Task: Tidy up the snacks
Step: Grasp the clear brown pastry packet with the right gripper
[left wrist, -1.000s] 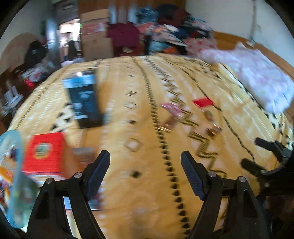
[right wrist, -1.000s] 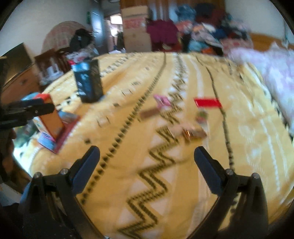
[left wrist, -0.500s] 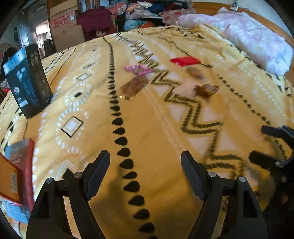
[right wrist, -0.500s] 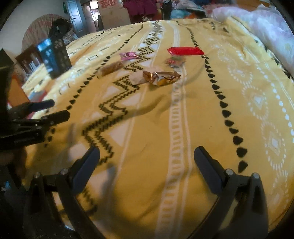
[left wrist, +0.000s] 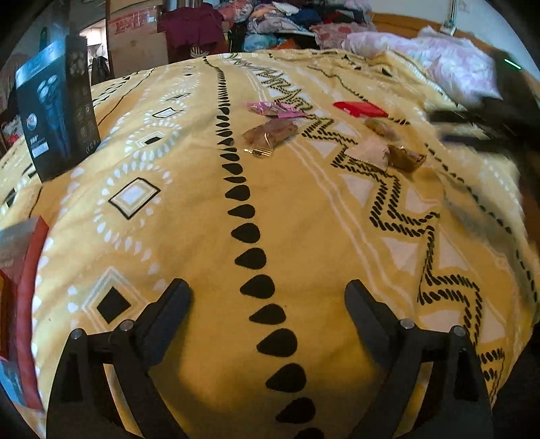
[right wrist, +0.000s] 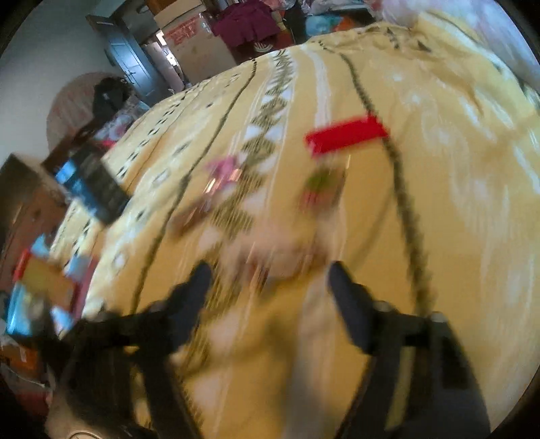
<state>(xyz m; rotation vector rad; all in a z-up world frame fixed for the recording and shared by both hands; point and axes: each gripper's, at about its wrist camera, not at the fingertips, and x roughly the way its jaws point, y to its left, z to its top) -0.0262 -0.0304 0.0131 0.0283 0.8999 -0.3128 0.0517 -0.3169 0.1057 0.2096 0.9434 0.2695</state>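
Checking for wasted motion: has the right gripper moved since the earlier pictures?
Yes. The right gripper has advanced toward the red packet, which looms larger.

Six snack packets (left wrist: 271,133), one black box (left wrist: 55,111).

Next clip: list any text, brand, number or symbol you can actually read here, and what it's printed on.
Nothing reads as a full word.
"CE": mark low on the black shaver box; its other print is too small.
Red lettering on the cardboard carton: blurred.
Red snack packet, pink snack packet: no legible print.
Right wrist view: motion-blurred throughout.
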